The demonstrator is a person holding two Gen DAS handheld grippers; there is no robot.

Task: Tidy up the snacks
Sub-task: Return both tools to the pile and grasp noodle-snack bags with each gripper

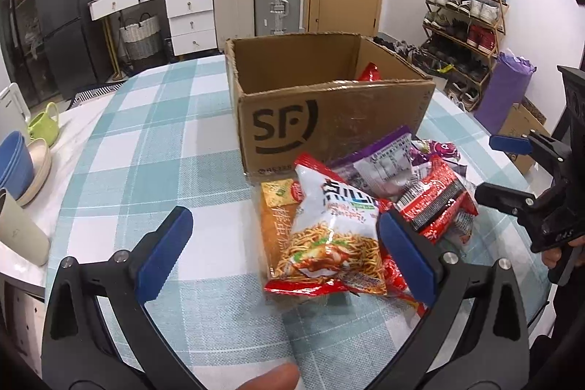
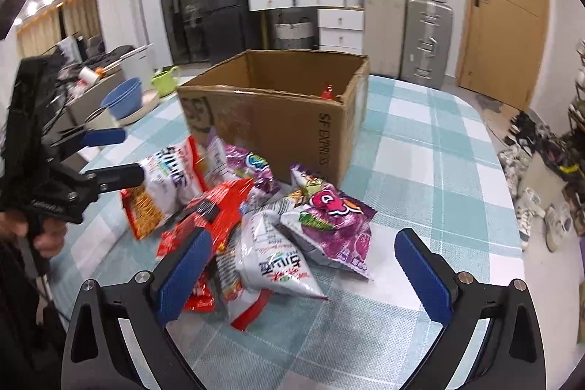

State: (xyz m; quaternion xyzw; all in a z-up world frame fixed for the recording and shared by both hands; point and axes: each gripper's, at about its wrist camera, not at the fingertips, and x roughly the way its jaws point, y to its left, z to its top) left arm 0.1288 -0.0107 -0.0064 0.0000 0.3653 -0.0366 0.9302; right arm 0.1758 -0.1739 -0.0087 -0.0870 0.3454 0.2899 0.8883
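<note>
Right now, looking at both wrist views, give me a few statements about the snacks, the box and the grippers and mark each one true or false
1. The cardboard box stands open at the top. True.
2. The box holds nothing. False: a red packet shows inside, near its far corner.
3. The left gripper is clamped on the noodle packet. False: its jaws stand wide open, one finger beside the packet.
4. The right gripper is open over the pile of snacks. True.
5. A purple candy bag lies on the checked tablecloth in front of the box. True.
</note>
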